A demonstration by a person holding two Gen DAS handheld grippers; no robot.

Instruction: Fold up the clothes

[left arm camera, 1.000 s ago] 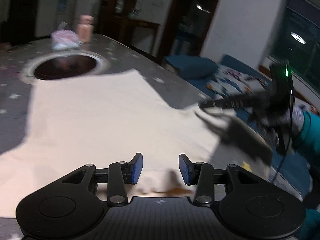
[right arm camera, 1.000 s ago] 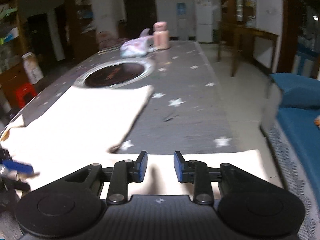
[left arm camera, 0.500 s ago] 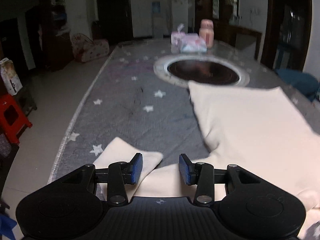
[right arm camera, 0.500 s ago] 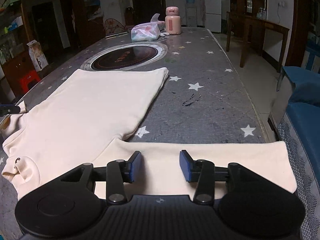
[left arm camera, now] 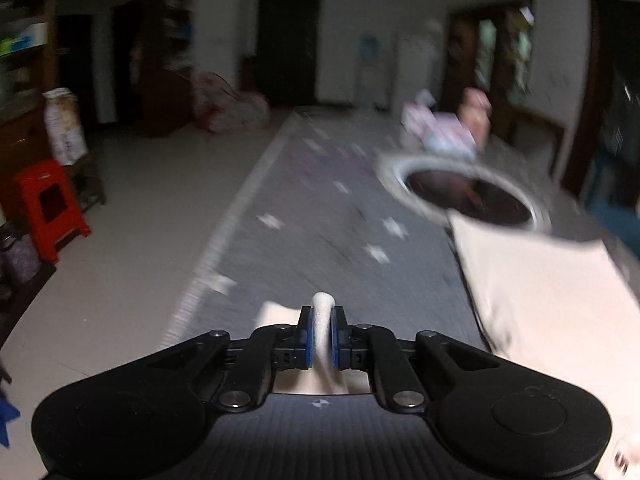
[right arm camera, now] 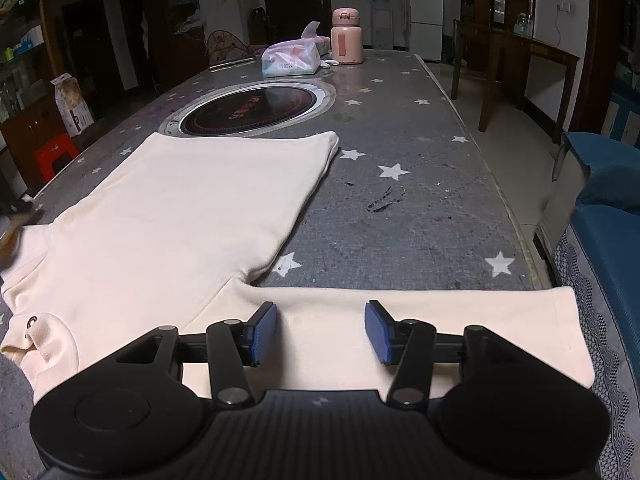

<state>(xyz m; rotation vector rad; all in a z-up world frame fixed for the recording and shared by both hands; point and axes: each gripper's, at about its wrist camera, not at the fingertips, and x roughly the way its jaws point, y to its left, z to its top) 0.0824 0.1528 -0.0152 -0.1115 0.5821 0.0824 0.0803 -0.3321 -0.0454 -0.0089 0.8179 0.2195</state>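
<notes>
We found the shirt on the table; cooktop at twelve o'clock, bottle beyond.

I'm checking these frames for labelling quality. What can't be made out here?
- Left wrist view: motion blur smears the table and far items; the pink bottle shows no detail.
- Left wrist view: the left tool pinches cream fabric; which part of the cream shirt is unclear.
- Right wrist view: the right tool body hides the sleeve's near edge.
</notes>
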